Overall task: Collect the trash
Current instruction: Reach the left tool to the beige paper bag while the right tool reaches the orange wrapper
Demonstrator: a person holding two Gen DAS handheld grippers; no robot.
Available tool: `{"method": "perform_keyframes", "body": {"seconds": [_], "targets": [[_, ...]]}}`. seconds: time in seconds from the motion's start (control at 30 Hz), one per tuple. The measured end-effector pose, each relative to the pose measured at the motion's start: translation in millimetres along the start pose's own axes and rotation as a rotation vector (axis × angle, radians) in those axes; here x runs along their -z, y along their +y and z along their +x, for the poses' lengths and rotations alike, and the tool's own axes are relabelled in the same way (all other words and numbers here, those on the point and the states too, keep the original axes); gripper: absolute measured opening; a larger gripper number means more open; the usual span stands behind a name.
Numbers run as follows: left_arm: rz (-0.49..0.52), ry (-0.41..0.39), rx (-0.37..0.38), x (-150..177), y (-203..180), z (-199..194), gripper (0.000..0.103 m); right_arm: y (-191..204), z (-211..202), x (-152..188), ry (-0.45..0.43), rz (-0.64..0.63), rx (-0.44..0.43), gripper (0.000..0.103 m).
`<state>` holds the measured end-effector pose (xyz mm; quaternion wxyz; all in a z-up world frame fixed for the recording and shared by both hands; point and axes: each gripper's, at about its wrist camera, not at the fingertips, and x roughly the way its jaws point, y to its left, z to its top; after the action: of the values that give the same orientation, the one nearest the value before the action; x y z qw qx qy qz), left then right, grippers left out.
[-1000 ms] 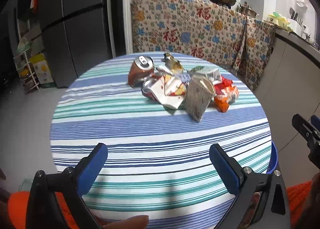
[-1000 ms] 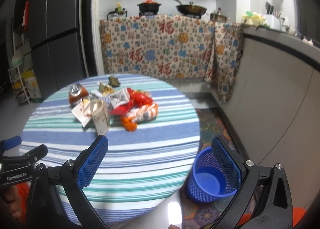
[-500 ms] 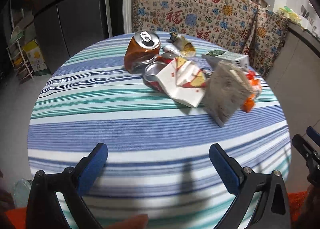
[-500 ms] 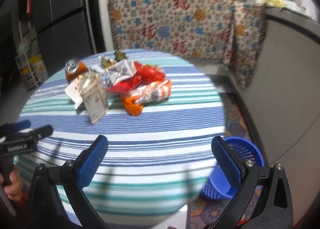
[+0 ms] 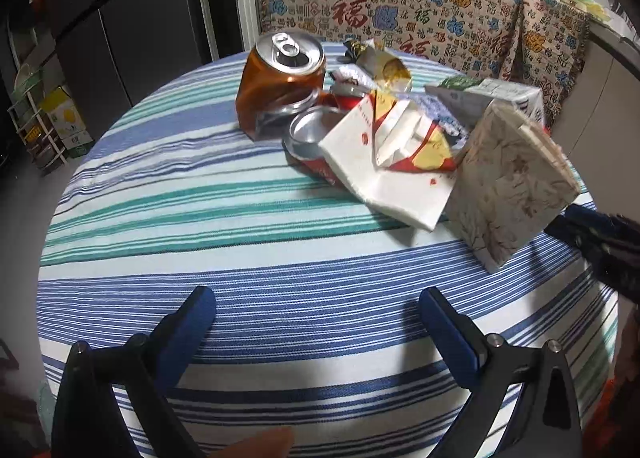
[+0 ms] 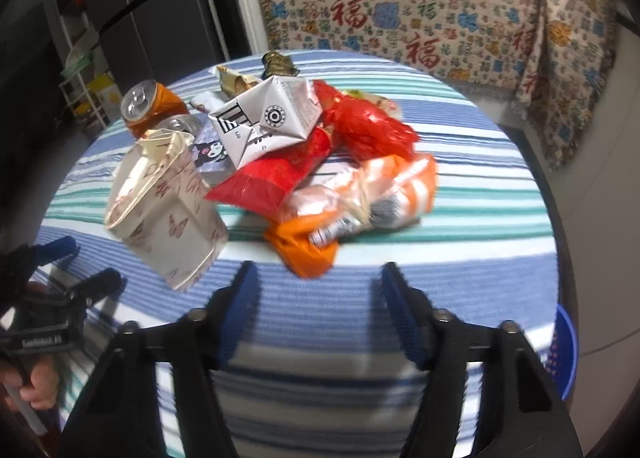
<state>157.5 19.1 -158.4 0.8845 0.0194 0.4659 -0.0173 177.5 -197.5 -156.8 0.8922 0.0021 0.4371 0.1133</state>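
Note:
A heap of trash lies on the round striped table [image 5: 240, 258]. It holds a dented orange can [image 5: 280, 82], a flattened red can [image 5: 312, 138], a white and red paper wrapper [image 5: 392, 162], a beige butterfly-print carton [image 5: 508, 186], a white milk carton [image 6: 268, 122], red wrappers [image 6: 360, 126] and an orange snack bag [image 6: 360, 202]. My left gripper [image 5: 316, 318] is open and empty, short of the heap. My right gripper [image 6: 320, 290] is open and empty, its tips just before the orange snack bag. It also shows at the right edge of the left wrist view [image 5: 600, 234].
A blue mesh bin [image 6: 564, 350] stands on the floor beside the table at the right. A floral cloth [image 5: 400, 6] covers the counter behind. A dark fridge [image 5: 120, 18] and a small rack [image 5: 44, 118] stand at the left.
Both grippers have moved forward over the table toward the heap. The right gripper's jaws have narrowed but stay open.

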Motion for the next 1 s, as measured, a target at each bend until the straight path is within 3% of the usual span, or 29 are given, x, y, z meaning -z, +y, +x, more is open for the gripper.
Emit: {"method": "perform_keyframes", "body": {"seconds": [0.03,0.27,0.4,0.47,0.5,0.57,0.7,0.8,0.87,0.93,1.0], "targets": [[0.0,0.008,-0.001,1.1,0.9,2.4,0.103,0.0,3.8,-1.9,0.006,-0.004,0.002,0.035],[0.004,-0.005,0.004,1.4,3.3,1.8,0.103,-36.0,3.8,5.6,0.028,0.075,0.092,0.016],[-0.009,-0.01,-0.006,3.5,2.8,0.8,0.103,-60.7,-10.5,13.7,0.035,0.133,0.14,0.023],[-0.013,-0.012,-0.008,4.1,2.4,0.7,0.103,-66.5,-19.4,15.4,0.013,0.16,0.109,0.039],[-0.015,-0.011,-0.01,4.0,2.0,0.6,0.103,-67.6,-23.0,14.8,-0.003,0.176,0.086,0.054],[-0.018,-0.011,-0.013,4.2,1.7,0.1,0.103,-65.3,-27.3,9.7,-0.033,0.213,0.032,0.062],[-0.021,-0.012,-0.016,3.6,1.3,0.3,0.103,-50.7,-11.3,-14.3,-0.033,0.279,-0.095,0.062],[-0.021,-0.011,-0.017,5.1,1.0,-0.5,0.103,-44.1,4.2,-22.1,-0.035,0.312,-0.073,0.062],[-0.02,-0.01,-0.016,4.3,1.1,-0.5,0.103,-46.5,17.8,-21.9,-0.002,0.323,-0.092,0.054],[-0.018,-0.011,-0.013,3.8,0.8,0.2,0.103,-44.6,20.7,-21.3,0.036,0.277,-0.113,0.034],[-0.016,-0.011,-0.011,3.2,0.8,0.4,0.103,-44.6,10.1,-18.4,0.046,0.204,-0.047,0.034]]}}
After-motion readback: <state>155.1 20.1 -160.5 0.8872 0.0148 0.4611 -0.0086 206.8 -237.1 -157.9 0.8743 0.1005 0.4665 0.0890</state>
